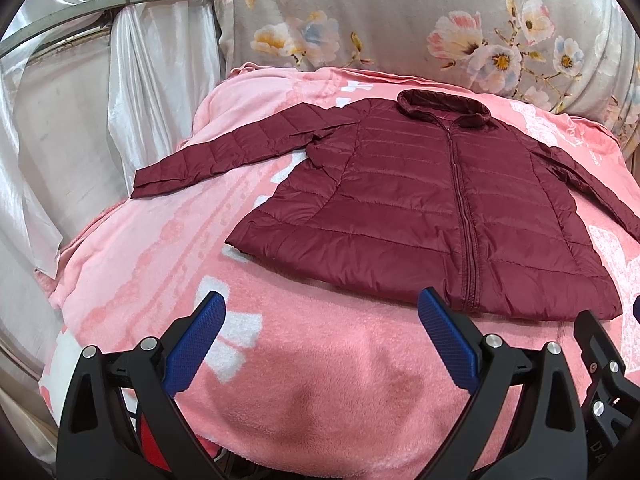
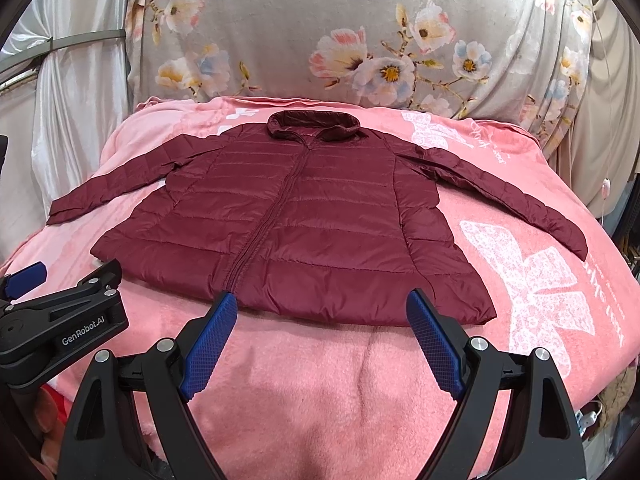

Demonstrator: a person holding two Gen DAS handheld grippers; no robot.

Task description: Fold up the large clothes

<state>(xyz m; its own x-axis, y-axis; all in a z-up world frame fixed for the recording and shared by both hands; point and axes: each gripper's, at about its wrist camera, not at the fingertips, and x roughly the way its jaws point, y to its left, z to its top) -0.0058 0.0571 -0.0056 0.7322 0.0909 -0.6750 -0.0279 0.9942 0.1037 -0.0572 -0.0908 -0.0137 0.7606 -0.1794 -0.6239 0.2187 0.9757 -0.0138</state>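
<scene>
Right wrist view: the maroon quilted puffer jacket (image 2: 296, 216) lies flat and zipped, front up, on the pink fleece blanket (image 2: 328, 380), collar toward the grey floral cushion (image 2: 360, 32) and both sleeves spread outward. No fold looks started yet. The right gripper (image 2: 320, 312) hovers just short of the hem, its blue ribbed fingers (image 2: 210, 344) spread wide and holding nothing. The left gripper (image 1: 320, 312) hangs near the hem's left half, equally wide and empty.

The shell looks slick and puffy, so I judge a shallow pinch could slip off, or catch only the top layer and leave the back panel behind. A deep bite might grab the blanket too and drag it along. The padding may also spring a fold back open, and the left sleeve (image 1: 224, 148) lies close to the blanket's edge beside the white satin drape (image 1: 132, 80), where it could slide off.
</scene>
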